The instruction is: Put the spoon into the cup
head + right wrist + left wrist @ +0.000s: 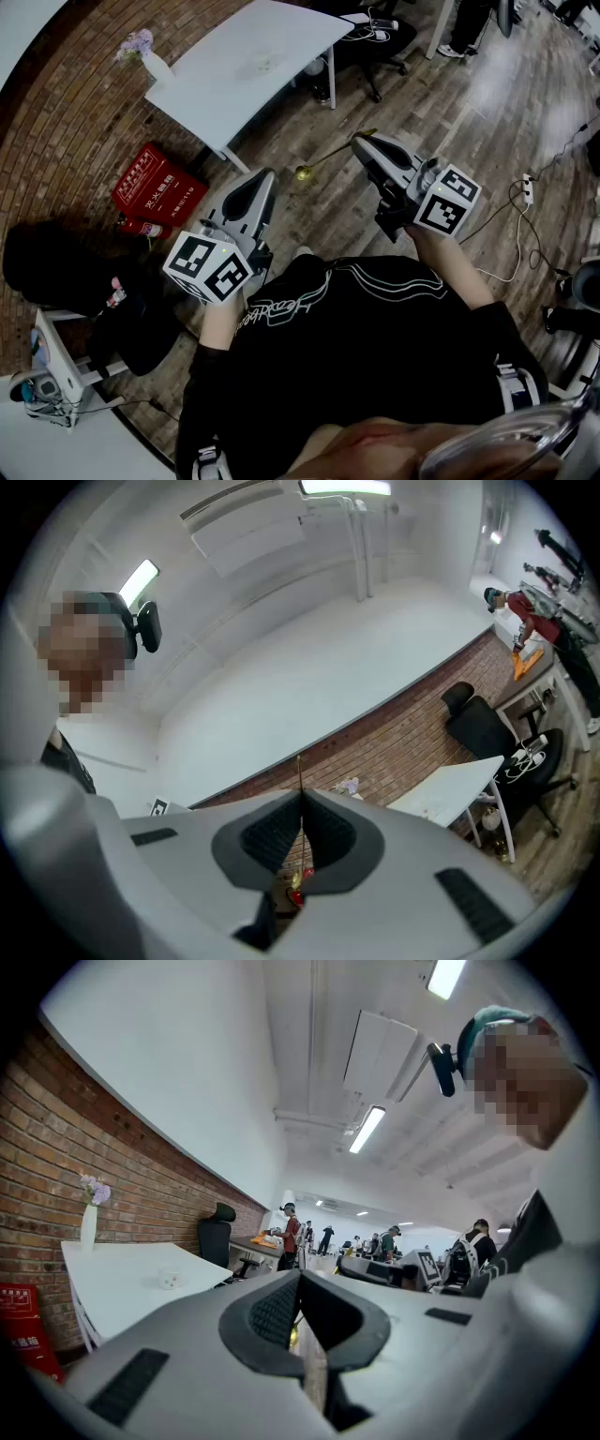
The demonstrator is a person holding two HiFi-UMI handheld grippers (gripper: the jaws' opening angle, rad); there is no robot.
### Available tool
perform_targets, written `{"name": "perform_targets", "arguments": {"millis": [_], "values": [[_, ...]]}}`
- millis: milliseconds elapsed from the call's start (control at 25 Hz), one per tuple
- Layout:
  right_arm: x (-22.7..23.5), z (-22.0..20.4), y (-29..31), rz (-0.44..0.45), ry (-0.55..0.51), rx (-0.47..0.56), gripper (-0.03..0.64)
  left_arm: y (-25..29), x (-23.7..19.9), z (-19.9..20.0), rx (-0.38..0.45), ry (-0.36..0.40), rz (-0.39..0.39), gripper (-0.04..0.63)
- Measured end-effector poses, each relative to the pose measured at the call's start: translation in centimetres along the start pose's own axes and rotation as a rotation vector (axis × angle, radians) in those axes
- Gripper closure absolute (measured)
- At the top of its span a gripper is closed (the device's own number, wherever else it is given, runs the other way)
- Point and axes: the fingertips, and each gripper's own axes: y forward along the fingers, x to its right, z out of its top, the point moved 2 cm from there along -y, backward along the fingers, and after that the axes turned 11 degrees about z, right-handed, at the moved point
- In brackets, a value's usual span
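spoon (330, 154) is pinched by its handle in the closed jaws of the right gripper (364, 141), mid-air, well away from the cup (169, 1279) on the bench (225, 89). the jaws of the left gripper (264, 178) are together, empty. carry it over level, then lower it bowl-first.

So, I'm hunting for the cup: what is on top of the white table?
A small white cup near the table's middle and a vase of flowers at a corner. The left gripper's body covers part of the table's near side in its own view.
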Motion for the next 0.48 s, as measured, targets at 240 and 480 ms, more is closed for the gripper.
{"name": "perform_targets", "arguments": {"millis": [240, 480], "values": [[-0.3, -0.2, -0.2, -0.001, 0.0, -0.004, 0.617, 0.0, 0.4, -0.3, -0.006, -0.003, -0.009, 0.591], [-1.1, -0.5, -0.7, -0.001, -0.01, -0.013, 0.618, -0.2, 1.1, -0.6, -0.005, -0.001, -0.021, 0.591]]}}
